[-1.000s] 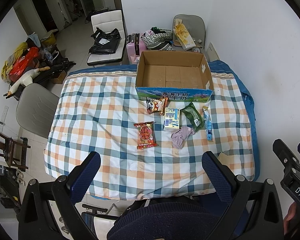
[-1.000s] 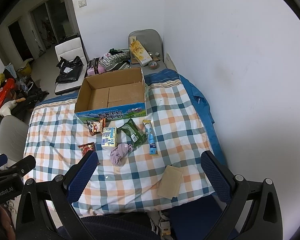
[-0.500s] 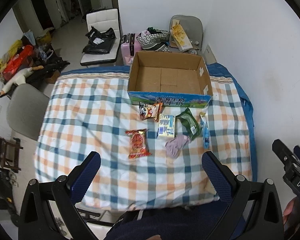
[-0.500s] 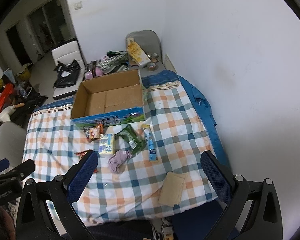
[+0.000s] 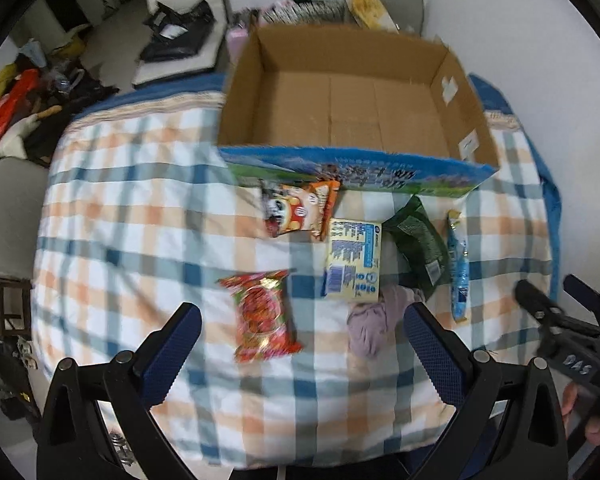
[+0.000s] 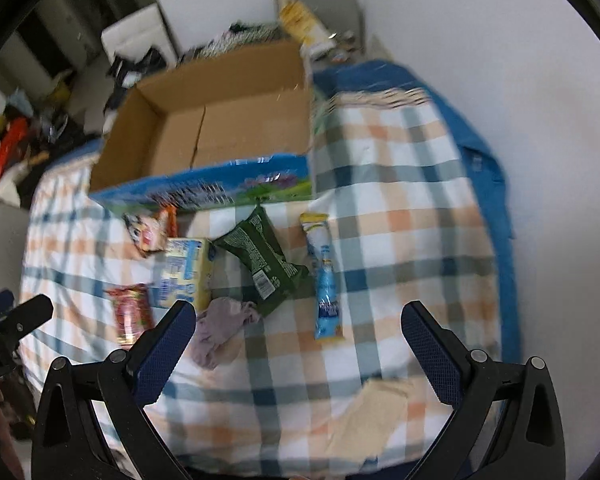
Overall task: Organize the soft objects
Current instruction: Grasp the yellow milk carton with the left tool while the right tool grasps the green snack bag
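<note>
An open cardboard box point(image 5: 356, 104) point(image 6: 220, 120) stands empty at the far side of the checked cloth. In front of it lie an orange snack bag point(image 5: 300, 210), a yellow-blue pack point(image 5: 354, 258) point(image 6: 184, 272), a green bag point(image 5: 418, 242) point(image 6: 260, 260), a blue tube sachet point(image 5: 458, 268) point(image 6: 324, 280), a red packet point(image 5: 262, 314) point(image 6: 132, 312) and a crumpled lilac cloth point(image 5: 376, 320) point(image 6: 220, 328). My left gripper point(image 5: 300, 340) is open above the red packet and cloth. My right gripper point(image 6: 296, 340) is open above the cloth and blue sachet. Both are empty.
A beige flat piece point(image 6: 374, 416) lies near the table's front right. The white wall is close on the right. Chairs with bags point(image 5: 176, 40) stand behind the table, and a grey chair point(image 5: 4, 208) at the left.
Both grippers have moved forward and down toward the table; the box and items now look much larger. Nothing on the table has moved. Both grippers stay open.
</note>
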Demonstrator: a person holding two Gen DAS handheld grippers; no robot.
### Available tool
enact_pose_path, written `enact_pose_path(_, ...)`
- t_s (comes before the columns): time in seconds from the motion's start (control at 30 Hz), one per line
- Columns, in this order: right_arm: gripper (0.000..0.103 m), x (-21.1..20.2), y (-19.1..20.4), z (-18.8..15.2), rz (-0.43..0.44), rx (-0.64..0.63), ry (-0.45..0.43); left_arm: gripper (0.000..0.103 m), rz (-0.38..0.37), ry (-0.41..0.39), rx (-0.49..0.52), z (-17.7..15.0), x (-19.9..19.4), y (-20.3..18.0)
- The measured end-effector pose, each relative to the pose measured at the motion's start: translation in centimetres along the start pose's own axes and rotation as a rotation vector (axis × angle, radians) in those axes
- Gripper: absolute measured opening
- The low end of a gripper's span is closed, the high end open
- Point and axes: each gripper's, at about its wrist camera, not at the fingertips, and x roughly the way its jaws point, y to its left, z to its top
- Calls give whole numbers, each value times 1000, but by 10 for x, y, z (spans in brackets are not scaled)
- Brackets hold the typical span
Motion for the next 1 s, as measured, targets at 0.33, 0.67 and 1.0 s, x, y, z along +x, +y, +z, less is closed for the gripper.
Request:
enact_pose_path(0.33, 92, 143, 25, 26, 109, -97, 117, 103, -55, 200, 27, 24, 122, -21)
enact_pose_path(0.67, 53, 224, 50, 37, 215, -60, 237, 103, -58, 272, 40, 30, 168, -27)
enact_pose_path(1.0, 45, 245, 42, 12, 117, 55, 311, 81, -25, 305, 82, 42, 216, -50)
